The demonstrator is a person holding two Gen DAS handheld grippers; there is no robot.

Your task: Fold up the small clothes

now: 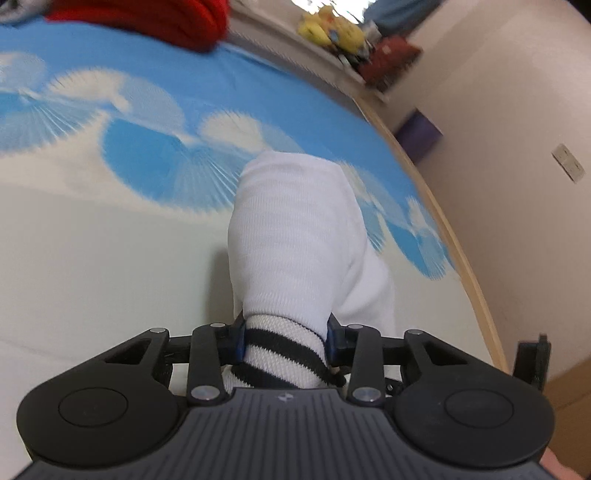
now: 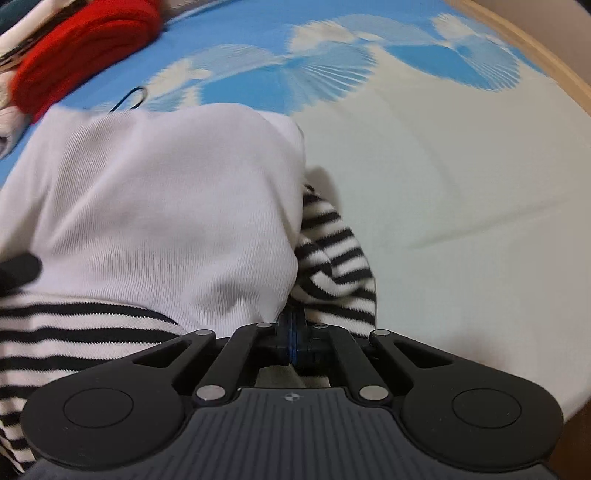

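bed sheet (image 2: 461, 192), blue and white fan print, covers the whole work surface in both wrist views; a pale wooden edge (image 1: 469, 236) runs along its far side. motion blur in both frames.

white garment (image 2: 155, 206) with black-and-white striped sleeves lies bunched on the sheet — the plain white body humps up left of centre in the right wrist view, a striped sleeve (image 2: 332, 258) folded beside it on the right. stripes also show along the lower left.

red cloth (image 2: 85, 51) sits at the far left corner of the sheet, apart from the garment, with other laundry just behind it, too blurred to name.

left gripper (image 1: 285, 339): jaws clamped on a bunched striped part of the garment, white fabric rising in front of them.

right gripper (image 2: 293, 336): jaws pressed together, fabric edge pinched at the junction of the white body and striped sleeve.

shelf clutter (image 1: 332, 29) against the wall, yellow item among it, blurred.
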